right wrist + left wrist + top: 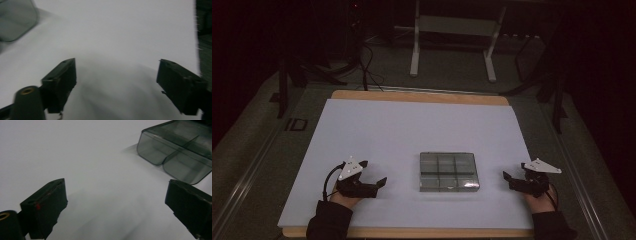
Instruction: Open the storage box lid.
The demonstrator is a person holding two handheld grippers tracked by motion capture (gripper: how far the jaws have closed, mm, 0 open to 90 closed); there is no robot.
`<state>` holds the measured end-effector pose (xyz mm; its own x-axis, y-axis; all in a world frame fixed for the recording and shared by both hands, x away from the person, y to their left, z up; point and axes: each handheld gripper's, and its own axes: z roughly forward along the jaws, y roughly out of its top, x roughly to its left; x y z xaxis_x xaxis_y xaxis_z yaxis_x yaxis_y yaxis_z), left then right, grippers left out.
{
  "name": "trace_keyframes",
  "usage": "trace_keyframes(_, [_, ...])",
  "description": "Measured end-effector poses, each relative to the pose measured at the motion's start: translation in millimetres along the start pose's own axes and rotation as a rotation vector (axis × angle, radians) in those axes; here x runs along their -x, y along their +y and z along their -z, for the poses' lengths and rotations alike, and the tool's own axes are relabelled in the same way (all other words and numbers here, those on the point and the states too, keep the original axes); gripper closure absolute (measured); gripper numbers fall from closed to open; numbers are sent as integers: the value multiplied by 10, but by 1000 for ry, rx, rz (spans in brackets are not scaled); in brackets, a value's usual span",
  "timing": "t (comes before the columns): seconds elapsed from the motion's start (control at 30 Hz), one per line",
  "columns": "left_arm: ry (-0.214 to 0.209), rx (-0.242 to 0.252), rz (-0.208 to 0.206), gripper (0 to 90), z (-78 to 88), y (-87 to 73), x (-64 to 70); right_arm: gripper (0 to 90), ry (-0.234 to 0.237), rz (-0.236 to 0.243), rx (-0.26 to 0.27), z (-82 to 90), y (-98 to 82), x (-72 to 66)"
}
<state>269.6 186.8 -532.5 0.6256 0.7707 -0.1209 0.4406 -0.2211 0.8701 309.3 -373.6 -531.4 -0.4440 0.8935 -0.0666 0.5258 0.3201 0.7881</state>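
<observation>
A smoky clear plastic box (449, 171) split into several compartments lies flat near the front middle of the white sheet (412, 125). My left gripper (373, 173) rests on the sheet to the left of the box, a clear gap away, jaws open with nothing between them. In the left gripper view the gripper (117, 192) stands wide over bare sheet, the box (175, 152) ahead at upper right. My right gripper (514, 175) sits right of the box, also open and empty. The right gripper view shows the gripper (116, 67) spread over the sheet, with a corner of the box (15, 22) at upper left.
The sheet covers a wooden board (417, 95) whose edge shows at the back and front. Beyond it stand a white metal frame (452, 45) and loose cables (368, 70) on a dark floor. The sheet's right edge (196, 37) runs close to my right gripper.
</observation>
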Motion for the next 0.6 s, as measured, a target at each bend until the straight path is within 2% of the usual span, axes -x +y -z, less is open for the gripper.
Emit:
trace_keyframes(0.03, [0,0,0,53,0,0,0,193,0,0,0,0,0,0])
trace_keyframes(0.07, [-7,-9,0,55,-14,11,18,217,25,8,5,-6,15,-30])
trace_keyframes(0.17, [-16,-23,-5,67,-46,23,53,239,56,32,4,-12,40,-77])
trace_keyframes(0.23, [-16,-23,-5,68,-46,23,53,239,65,42,4,-13,46,-89])
trace_keyframes(0.27, [-19,-24,-9,95,-67,45,88,274,86,42,6,-13,53,-112])
trace_keyframes(0.37, [-26,-31,-9,110,-85,57,106,275,123,46,2,-19,61,-138])
trace_keyframes(0.4, [-31,-28,-21,151,-102,53,130,282,130,45,-2,-17,64,-153])
trace_keyframes(0.5, [-42,-56,-42,160,-140,52,179,313,166,33,-3,-10,75,-194])
trace_keyframes(0.6, [-53,-75,-54,160,-178,60,237,322,192,65,-3,-5,102,-258])
